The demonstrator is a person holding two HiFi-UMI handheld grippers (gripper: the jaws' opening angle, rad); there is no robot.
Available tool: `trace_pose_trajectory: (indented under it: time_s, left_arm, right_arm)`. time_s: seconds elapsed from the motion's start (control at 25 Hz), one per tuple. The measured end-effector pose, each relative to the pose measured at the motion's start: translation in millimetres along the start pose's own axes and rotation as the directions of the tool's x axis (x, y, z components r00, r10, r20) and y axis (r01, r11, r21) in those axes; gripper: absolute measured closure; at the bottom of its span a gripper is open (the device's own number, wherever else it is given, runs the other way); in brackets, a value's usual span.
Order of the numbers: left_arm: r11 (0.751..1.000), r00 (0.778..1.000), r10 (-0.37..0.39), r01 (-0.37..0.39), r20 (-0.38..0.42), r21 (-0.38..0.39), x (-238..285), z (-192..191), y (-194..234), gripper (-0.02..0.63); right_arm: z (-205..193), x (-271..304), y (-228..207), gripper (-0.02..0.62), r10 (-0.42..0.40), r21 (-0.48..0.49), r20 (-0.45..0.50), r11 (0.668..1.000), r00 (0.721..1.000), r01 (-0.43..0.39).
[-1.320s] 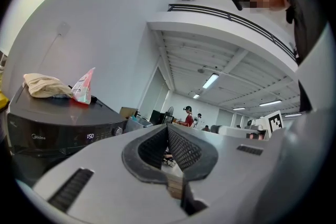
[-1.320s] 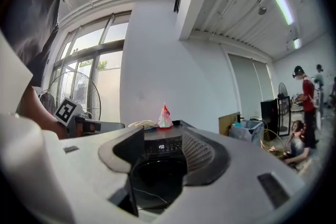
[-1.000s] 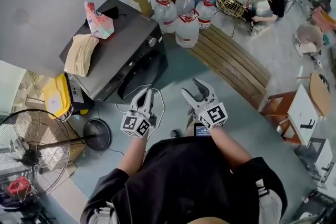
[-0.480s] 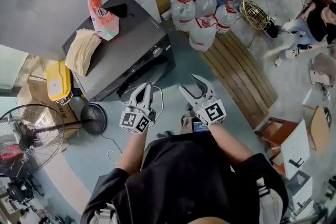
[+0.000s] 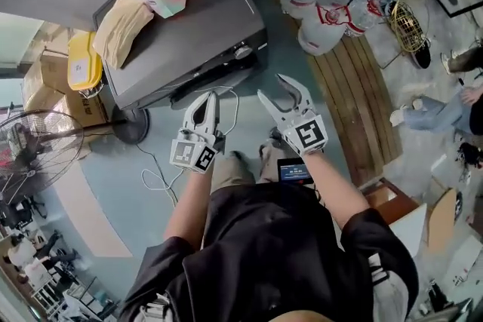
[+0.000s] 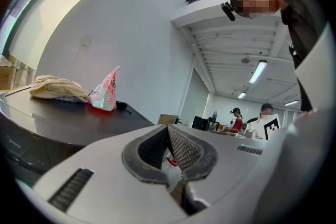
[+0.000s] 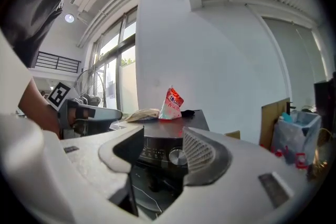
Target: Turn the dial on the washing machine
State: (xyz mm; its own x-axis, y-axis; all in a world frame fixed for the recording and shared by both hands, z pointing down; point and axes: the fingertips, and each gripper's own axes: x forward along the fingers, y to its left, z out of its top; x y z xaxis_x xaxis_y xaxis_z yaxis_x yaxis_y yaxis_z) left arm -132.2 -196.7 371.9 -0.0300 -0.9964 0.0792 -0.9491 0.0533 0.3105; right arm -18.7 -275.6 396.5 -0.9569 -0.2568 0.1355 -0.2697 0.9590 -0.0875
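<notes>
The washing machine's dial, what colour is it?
The dial is silver; it shows best in the right gripper view.

"Bright enough?"
"Yes, even daylight from the windows (image 7: 112, 63) (ceiling tubes (image 6: 257, 72) lit too), with soft shadows."
"Sharp?"
"The head view is. Both gripper views bend and darken at the rims, and the near fingers (image 7: 202, 155) look soft."
</notes>
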Motion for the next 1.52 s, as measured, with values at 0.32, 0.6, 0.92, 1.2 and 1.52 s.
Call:
trace_pose_trajectory:
  time_s: [0.32,0.6,0.92,1.2,1.52]
  left_arm:
    - [0.999,0.999,0.005,-0.006,-0.036,-0.045,6.1,-44.8,36.5,0.612]
    - [0.996,0.995,-0.045,0.037,-0.089,-0.086,17.3,-84.8,53.5,0.612]
    - [0.991,0.990,-0.099,0.089,-0.104,-0.101,33.9,-119.8,63.9,0.612]
    - [0.987,0.988,-0.117,0.104,-0.104,-0.124,41.5,-139.0,65.5,0.612]
    - [0.983,0.983,-0.140,0.125,-0.117,-0.132,42.4,-148.6,66.8,0.612]
  right_arm:
    - [-40.3,77.4,-8.1,0.367,0.033,0.000,-0.013,0.999,0.999,-0.033]
    - [-69.1,114.6,-17.0,0.367,0.003,0.022,-0.013,1.000,1.000,-0.003]
    - [-103.4,138.6,-28.9,0.327,-0.034,0.007,-0.019,0.999,0.999,0.035]
    - [-119.4,151.4,-34.6,0.318,-0.067,-0.008,-0.021,0.998,0.998,0.067]
    - [-121.9,160.3,-39.0,0.318,-0.094,-0.025,-0.013,0.995,0.995,0.094]
